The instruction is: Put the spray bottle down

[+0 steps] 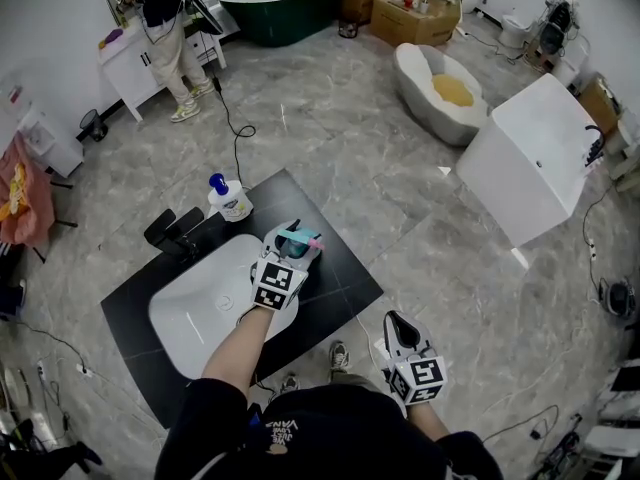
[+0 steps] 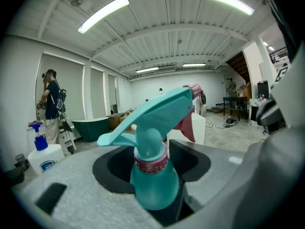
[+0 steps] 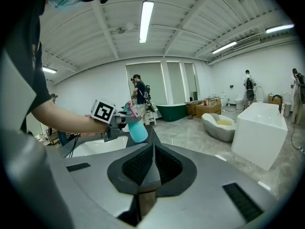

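**Bottle gripped above the counter, not yet set down**

The left gripper (image 2: 153,194) is clamped on the spray bottle (image 2: 151,149). Its jaws press the teal body just under the pink collar, so the trigger head rises above the jaws with the nozzle pointing away from the hand. That high grip probably steadies the bottle and leaves its base free to meet a surface.

In the head view the bottle hangs over the far edge of the white basin (image 1: 190,318), above the black counter (image 1: 335,283). It seems clear of both, though its underside is hidden. A pump bottle (image 1: 228,199) and a black faucet (image 1: 172,230) stand at the counter's far corner, so the bare strip beside the basin looks the likelier landing spot.

The right gripper (image 3: 151,163) is closed with nothing between its jaws. It hangs low near the person's body, well apart from the bottle, seemingly kept out of the way.
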`<action>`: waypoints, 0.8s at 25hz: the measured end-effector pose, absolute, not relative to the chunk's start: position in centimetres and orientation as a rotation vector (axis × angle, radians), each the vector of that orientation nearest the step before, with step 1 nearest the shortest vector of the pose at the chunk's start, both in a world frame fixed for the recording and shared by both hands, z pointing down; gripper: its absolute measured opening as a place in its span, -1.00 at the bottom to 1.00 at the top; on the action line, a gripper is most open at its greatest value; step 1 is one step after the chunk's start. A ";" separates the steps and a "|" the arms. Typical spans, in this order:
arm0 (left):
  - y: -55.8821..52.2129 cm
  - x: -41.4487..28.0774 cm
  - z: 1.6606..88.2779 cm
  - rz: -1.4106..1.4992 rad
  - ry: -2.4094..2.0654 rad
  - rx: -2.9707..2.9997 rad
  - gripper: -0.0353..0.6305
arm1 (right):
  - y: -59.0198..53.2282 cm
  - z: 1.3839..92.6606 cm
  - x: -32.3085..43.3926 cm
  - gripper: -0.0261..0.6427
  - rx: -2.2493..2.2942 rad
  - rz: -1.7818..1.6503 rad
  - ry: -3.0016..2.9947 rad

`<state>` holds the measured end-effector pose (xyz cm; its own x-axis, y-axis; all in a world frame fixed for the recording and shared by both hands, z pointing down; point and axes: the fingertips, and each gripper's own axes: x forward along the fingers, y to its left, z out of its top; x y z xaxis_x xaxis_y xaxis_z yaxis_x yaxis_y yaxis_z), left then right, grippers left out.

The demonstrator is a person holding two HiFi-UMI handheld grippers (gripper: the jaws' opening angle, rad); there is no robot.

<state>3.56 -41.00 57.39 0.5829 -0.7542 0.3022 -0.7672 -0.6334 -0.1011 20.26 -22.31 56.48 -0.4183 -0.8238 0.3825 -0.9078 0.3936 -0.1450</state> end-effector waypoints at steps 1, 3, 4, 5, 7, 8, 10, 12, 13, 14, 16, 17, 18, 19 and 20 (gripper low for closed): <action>-41.6 3.6 57.8 0.498 -1.330 2.742 -0.21 | -22.4 56.6 20.5 -0.87 1.532 0.494 -2.400; -42.5 3.7 58.4 0.501 -1.334 2.720 -0.21 | -22.6 56.8 21.0 -0.87 1.535 0.506 -2.388; -43.0 3.8 58.6 0.500 -1.336 2.711 -0.20 | -22.7 57.0 21.2 -0.87 1.536 0.510 -2.384; -43.4 3.8 58.8 0.502 -1.339 2.698 -0.20 | -22.8 57.1 21.4 -0.87 1.537 0.512 -2.380; -44.2 3.8 59.4 0.514 -1.344 2.666 -0.20 | -23.0 57.2 21.9 -0.87 1.539 0.516 -2.373; -44.5 3.9 59.6 0.518 -1.346 2.651 -0.20 | -23.2 57.2 22.1 -0.87 1.539 0.517 -2.371; -45.0 4.0 60.0 0.518 -1.346 2.635 -0.20 | -23.5 57.2 22.5 -0.87 1.539 0.517 -2.371; -45.2 4.3 60.1 0.530 -1.335 2.642 -0.20 | -23.8 57.3 22.6 -0.88 1.527 0.518 -2.371; -45.2 4.4 60.1 0.541 -1.329 2.650 -0.19 | -23.9 57.4 22.6 -0.88 1.520 0.519 -2.371; -45.2 4.6 60.1 0.549 -1.327 2.657 -0.18 | -24.0 57.4 22.7 -0.88 1.518 0.521 -2.373; -45.2 4.7 60.2 0.554 -1.331 2.659 -0.18 | -24.3 57.2 22.7 -0.88 1.522 0.525 -2.379; -45.2 4.7 60.2 0.556 -1.337 2.657 -0.18 | -24.4 57.2 22.8 -0.88 1.521 0.526 -2.380; -45.2 4.7 60.2 0.559 -1.343 2.656 -0.17 | -24.5 57.2 22.8 -0.88 1.519 0.525 -2.381; -45.3 4.6 60.3 0.565 -1.350 2.655 -0.17 | -24.6 57.2 22.9 -0.88 1.519 0.523 -2.382; -45.3 4.5 60.3 0.573 -1.357 2.654 -0.17 | -24.7 57.1 22.8 -0.88 1.520 0.521 -2.384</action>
<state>4.50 -45.30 60.34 0.5305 -0.7595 0.3765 -0.7995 -0.5959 -0.0754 22.84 -24.65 57.14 -0.4152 -0.8136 0.4070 -0.9092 0.3860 -0.1561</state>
